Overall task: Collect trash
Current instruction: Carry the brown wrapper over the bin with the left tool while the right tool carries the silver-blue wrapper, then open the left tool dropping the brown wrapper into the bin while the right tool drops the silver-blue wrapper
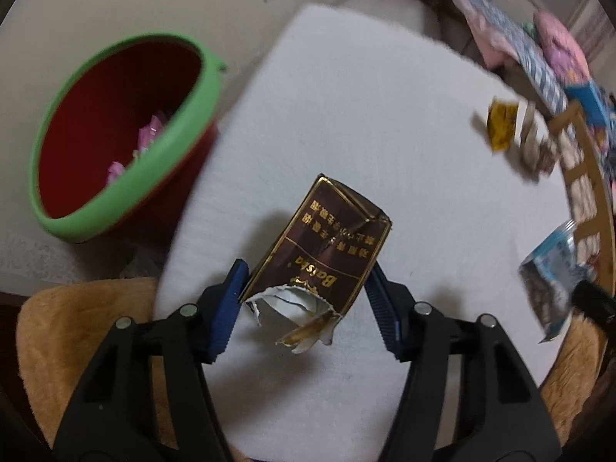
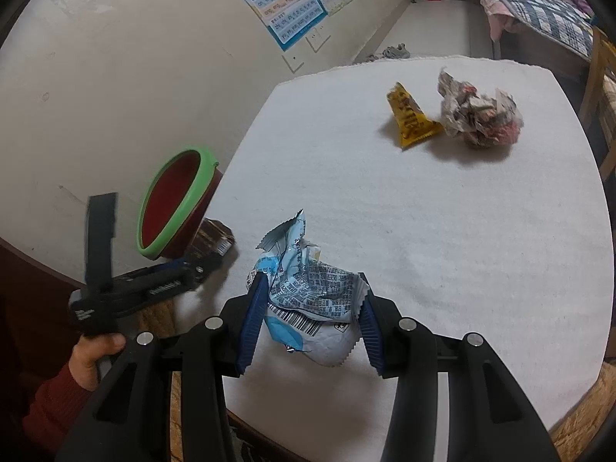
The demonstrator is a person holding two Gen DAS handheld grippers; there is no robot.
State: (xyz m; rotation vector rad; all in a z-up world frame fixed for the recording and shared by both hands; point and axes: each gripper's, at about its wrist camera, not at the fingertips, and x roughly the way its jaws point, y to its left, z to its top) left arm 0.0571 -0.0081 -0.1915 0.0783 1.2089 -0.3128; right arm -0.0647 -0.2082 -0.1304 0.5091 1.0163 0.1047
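A torn brown cigarette box lies on the white table near its left edge, and my left gripper is shut on it, a blue pad against each long side. In the right wrist view the same box sits by the bin. My right gripper is shut on a crumpled blue-and-white wrapper, held low over the table's near side. The red bin with a green rim stands beyond the table's left edge with pink wrappers inside. A yellow wrapper and a crumpled newspaper ball lie at the far right.
A beige cushioned seat is below the table's near-left edge. A hand in a red sleeve holds the left gripper's handle. A wooden chair stands at the table's right side, a bed with a plaid quilt behind it.
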